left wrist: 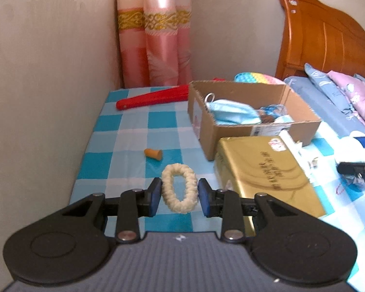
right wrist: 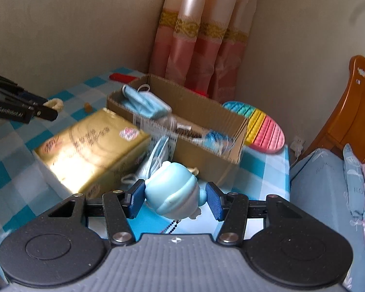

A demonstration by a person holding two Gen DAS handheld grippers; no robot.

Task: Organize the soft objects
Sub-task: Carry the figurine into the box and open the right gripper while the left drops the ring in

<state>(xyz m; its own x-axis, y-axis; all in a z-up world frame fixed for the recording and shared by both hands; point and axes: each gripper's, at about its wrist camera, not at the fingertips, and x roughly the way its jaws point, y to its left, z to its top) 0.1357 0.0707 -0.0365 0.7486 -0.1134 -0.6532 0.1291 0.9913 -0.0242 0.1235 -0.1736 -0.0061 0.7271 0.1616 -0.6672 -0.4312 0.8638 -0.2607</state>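
The left gripper [left wrist: 180, 196] straddles a cream scrunchie [left wrist: 180, 189] on the checked cloth [left wrist: 131, 131], its pads just beside the loop and not pinching, so it reads as open. The right gripper [right wrist: 175, 200] brackets a blue squishy toy [right wrist: 174, 191] in front of the box [right wrist: 206, 155]; whether its pads press the toy I cannot tell.

Likely risks: the scrunchie may flatten and slide out if the jaws close too high, and the rounded toy may squirt free, its bead chain [right wrist: 169, 227] catching on the box rim.

Left of the box lie an orange earplug [left wrist: 153, 154] and a red fan [left wrist: 153, 98]. The gold tin [left wrist: 265, 172], just before the box, blocks a straight path to it. Masks [left wrist: 231, 115] already lie inside.
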